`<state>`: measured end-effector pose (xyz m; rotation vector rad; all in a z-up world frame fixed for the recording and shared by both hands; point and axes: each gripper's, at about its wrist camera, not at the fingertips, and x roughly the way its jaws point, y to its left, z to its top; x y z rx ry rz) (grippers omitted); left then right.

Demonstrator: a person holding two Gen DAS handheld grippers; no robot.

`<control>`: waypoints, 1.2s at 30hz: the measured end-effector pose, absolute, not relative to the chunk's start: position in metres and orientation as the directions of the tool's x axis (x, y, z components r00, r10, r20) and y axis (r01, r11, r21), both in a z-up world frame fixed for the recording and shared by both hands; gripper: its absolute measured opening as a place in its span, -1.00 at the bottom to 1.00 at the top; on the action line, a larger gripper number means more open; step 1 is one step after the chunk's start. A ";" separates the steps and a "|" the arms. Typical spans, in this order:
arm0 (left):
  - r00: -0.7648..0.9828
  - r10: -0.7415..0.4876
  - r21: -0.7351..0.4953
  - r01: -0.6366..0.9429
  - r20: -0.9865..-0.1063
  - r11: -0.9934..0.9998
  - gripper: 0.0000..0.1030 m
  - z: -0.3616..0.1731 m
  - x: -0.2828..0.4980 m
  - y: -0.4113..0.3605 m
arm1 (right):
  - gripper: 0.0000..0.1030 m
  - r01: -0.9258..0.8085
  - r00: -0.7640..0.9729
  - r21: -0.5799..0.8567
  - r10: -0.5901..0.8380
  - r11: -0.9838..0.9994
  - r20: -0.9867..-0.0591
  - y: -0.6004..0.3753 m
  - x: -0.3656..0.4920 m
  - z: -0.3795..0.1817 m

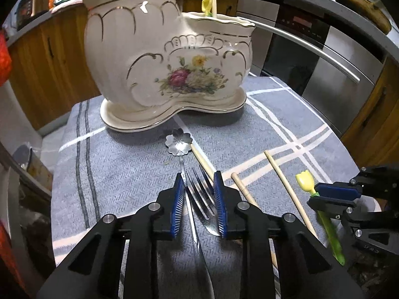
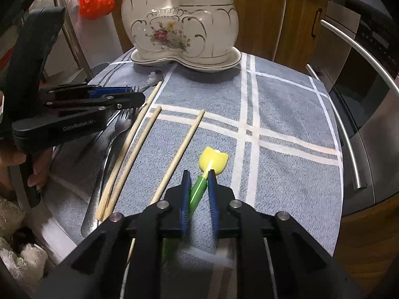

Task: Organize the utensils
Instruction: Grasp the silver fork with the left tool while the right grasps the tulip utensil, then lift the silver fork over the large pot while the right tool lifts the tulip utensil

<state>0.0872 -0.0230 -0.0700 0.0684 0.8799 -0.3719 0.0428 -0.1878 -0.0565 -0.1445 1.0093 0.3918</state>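
The left gripper (image 1: pixel 198 177) is being brought down over a fork (image 1: pixel 202 194), its blue pads set on either side of the tines; whether they are pressing cannot be told. A flower-bowled spoon (image 1: pixel 178 141) is lying just ahead on the cloth-covered counter (image 2: pixel 286 114). The right gripper (image 2: pixel 199 174) is being clamped on the green stem of a yellow tulip-topped utensil (image 2: pixel 213 160). Three chopsticks (image 2: pixel 184 144) are lying between the grippers. The ceramic holder (image 2: pixel 179 25) is standing at the far edge.
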 end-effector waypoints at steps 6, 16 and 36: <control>0.598 -0.301 -0.093 0.353 -0.742 0.931 -0.90 -0.060 0.084 -0.022 | -0.79 -0.373 0.474 0.109 0.290 0.921 -0.831 -0.194 0.044 -0.057; 0.691 -0.270 -0.056 0.316 -0.670 0.947 -0.94 -0.017 0.065 -0.009 | -0.81 -0.361 0.526 0.163 0.345 0.918 -0.777 -0.206 0.046 -0.044; 0.829 -0.212 0.012 0.255 -0.517 0.967 -0.94 0.058 0.034 0.018 | -0.82 -0.399 0.667 0.168 0.411 0.901 -0.622 -0.209 0.060 0.011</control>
